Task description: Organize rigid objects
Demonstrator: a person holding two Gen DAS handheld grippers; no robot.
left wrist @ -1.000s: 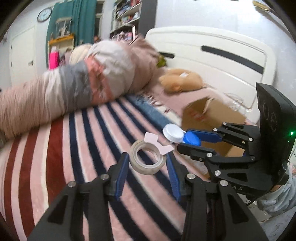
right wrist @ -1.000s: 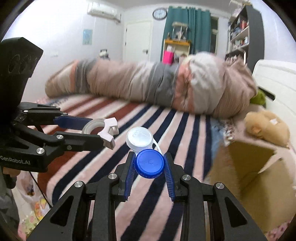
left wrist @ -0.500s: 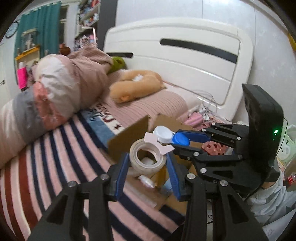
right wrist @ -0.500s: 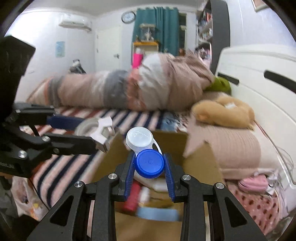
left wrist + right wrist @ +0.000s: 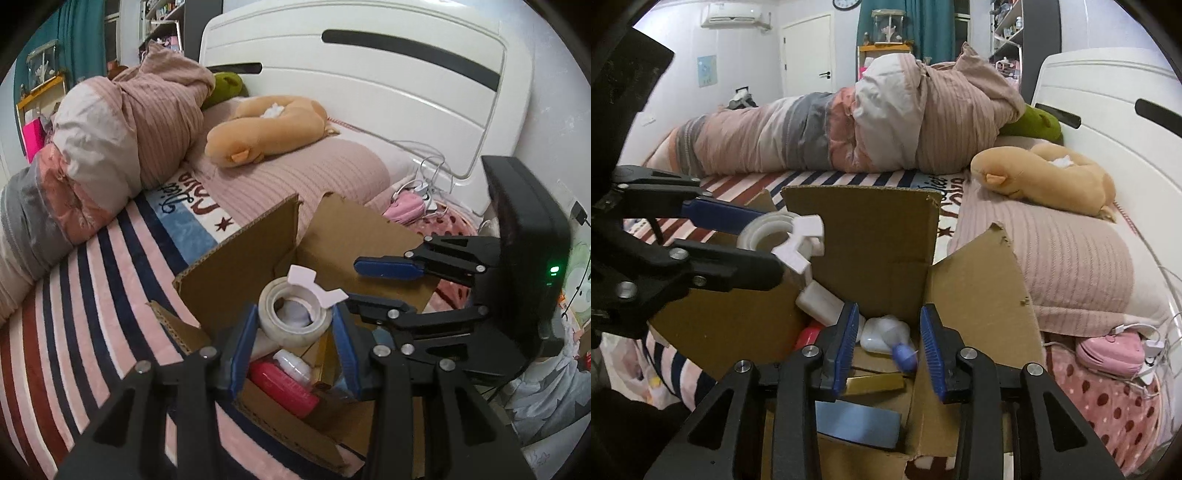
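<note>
Bed [image 5: 92,332] with striped blanket carries an open cardboard box [image 5: 236,269] near its headboard-side edge, flaps up; rolled duvet [image 5: 849,129] lies along the far side, tan plush toy [image 5: 266,129] on the pillow end. Left gripper [image 5: 291,332] hangs over the box opening, jaws closed on a tape roll [image 5: 291,314] with a white dispenser tab [image 5: 314,286] at its top; roll held above the box contents, not in them. Right gripper [image 5: 888,339] also over the box, jaws spread apart and holding nothing. Below the right jaws, inside the box: white bottle with blue cap [image 5: 890,336], blurred, lying on other items. Also in box: red container [image 5: 284,386], white bottle [image 5: 820,301], gold item [image 5: 875,382], pale blue item [image 5: 857,422].
</note>
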